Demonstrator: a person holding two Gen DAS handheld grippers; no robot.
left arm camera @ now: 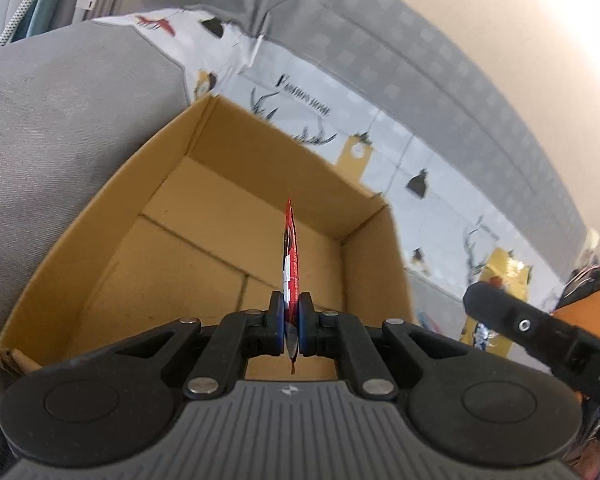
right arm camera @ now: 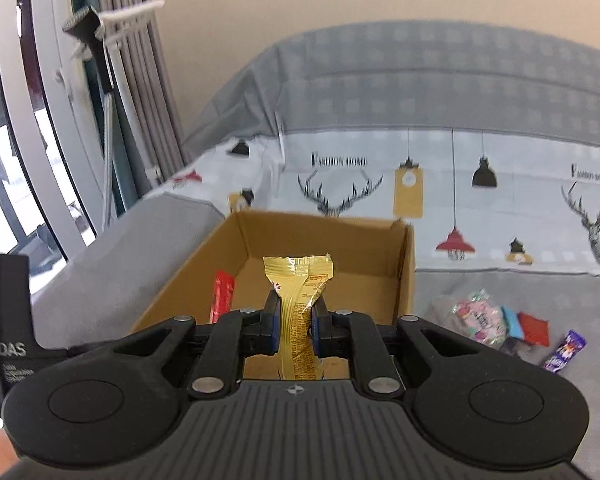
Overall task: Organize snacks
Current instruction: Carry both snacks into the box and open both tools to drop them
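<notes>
The cardboard box is open on top, its floor bare beneath the left claw; its four upright walls bar entry from the sides. A grey cushion crowds its left wall, loose snack packets lie right

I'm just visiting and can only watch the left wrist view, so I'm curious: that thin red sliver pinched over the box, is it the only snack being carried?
Observer: No. The right gripper is shut on a yellow wrapper, also held over the cardboard box.
Operator: Is that red sliver really so thin?
Observer: It only looks so edge-on. From the right wrist view the red packet shows a broad flat face.
Operator: Any snacks left to pick up?
Observer: Yes. A small pile lies on the grey cover right of the box, with a purple packet beside it.
</notes>
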